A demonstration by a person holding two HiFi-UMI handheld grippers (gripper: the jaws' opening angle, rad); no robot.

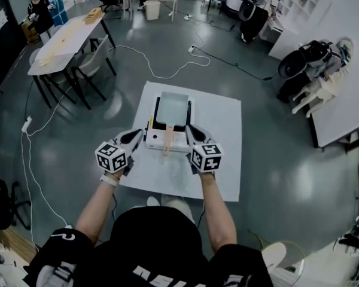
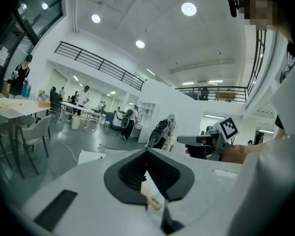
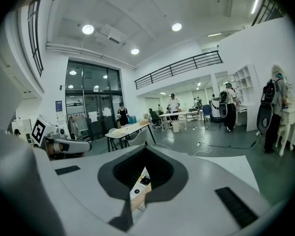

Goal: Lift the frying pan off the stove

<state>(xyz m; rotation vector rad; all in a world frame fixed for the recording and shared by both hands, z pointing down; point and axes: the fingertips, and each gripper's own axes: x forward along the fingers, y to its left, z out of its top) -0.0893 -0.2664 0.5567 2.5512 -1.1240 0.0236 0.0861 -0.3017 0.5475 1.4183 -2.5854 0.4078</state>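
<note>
A rectangular frying pan (image 1: 170,107) sits on a small white stove (image 1: 157,140) on a white mat (image 1: 221,160). Its wooden handle (image 1: 167,141) points toward me. My left gripper (image 1: 139,134) hovers just left of the handle, shut and empty. Just right of the handle, my right gripper (image 1: 188,128) is likewise shut with nothing in it. In the left gripper view the closed gripper (image 2: 147,154) shows the handle (image 2: 151,197) below, and the right gripper (image 2: 181,140) opposite. Under the shut right gripper (image 3: 145,151) in its own view lies the stove (image 3: 139,190), with the left gripper (image 3: 82,145) opposite.
The mat lies on a grey floor. A white table with chairs (image 1: 66,37) stands at the back left, and a white cable (image 1: 155,70) runs across the floor behind the mat. A white desk (image 1: 341,106) is at the right. My knees are at the mat's near edge.
</note>
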